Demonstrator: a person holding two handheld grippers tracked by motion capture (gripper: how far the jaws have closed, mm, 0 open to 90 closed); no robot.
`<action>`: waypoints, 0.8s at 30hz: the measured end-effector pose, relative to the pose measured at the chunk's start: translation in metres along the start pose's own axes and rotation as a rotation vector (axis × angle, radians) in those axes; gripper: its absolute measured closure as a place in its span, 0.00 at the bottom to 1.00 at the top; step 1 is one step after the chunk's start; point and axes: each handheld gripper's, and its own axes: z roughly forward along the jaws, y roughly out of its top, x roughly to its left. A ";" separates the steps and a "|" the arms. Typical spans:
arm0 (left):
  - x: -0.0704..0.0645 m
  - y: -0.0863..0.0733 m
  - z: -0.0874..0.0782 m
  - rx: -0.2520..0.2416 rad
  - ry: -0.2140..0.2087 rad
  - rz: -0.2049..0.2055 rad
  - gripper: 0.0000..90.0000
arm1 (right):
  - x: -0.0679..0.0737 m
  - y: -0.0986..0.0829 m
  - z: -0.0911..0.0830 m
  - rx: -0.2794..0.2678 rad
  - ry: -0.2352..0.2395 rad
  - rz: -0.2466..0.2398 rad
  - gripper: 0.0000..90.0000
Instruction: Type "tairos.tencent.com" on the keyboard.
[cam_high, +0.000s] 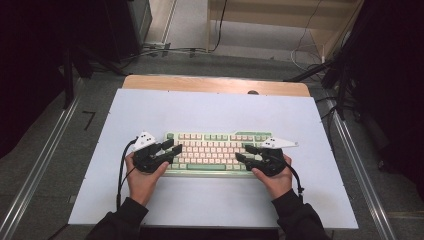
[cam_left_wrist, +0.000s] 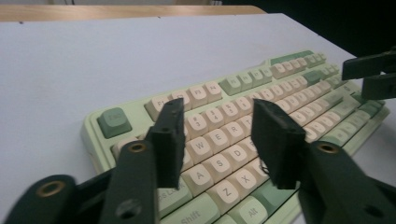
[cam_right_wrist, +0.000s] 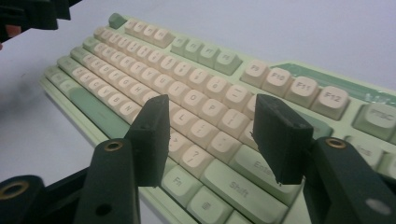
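Note:
A pale green keyboard (cam_high: 212, 152) with cream and green keys lies across the middle of a white board. My left gripper (cam_high: 172, 150) hovers open over its left end, jaws spread above the letter keys (cam_left_wrist: 219, 149) with nothing between them. My right gripper (cam_high: 245, 153) hovers open over the right end, jaws spread above the keys near Enter and Shift (cam_right_wrist: 212, 133). In the left gripper view the keyboard (cam_left_wrist: 243, 116) runs away to the right, where the right gripper's fingertips (cam_left_wrist: 369, 65) show. The left gripper's fingers (cam_right_wrist: 32, 11) show at the top left of the right gripper view.
The white board (cam_high: 215, 112) rests on a wooden table (cam_high: 215, 84) with bare room all around the keyboard. Metal rails (cam_high: 40, 165) run along both sides. Cables (cam_high: 165, 50) and a wooden frame (cam_high: 280, 20) lie on the floor beyond.

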 end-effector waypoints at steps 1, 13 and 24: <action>0.000 0.000 -0.001 -0.003 0.002 0.000 0.57 | -0.001 -0.001 -0.002 -0.005 -0.005 0.001 0.49; 0.003 -0.004 -0.009 -0.025 0.052 -0.008 0.38 | -0.009 -0.008 -0.019 -0.033 -0.041 0.006 0.44; 0.008 -0.007 -0.018 -0.017 0.083 -0.028 0.33 | -0.017 -0.013 -0.032 -0.044 -0.089 0.016 0.38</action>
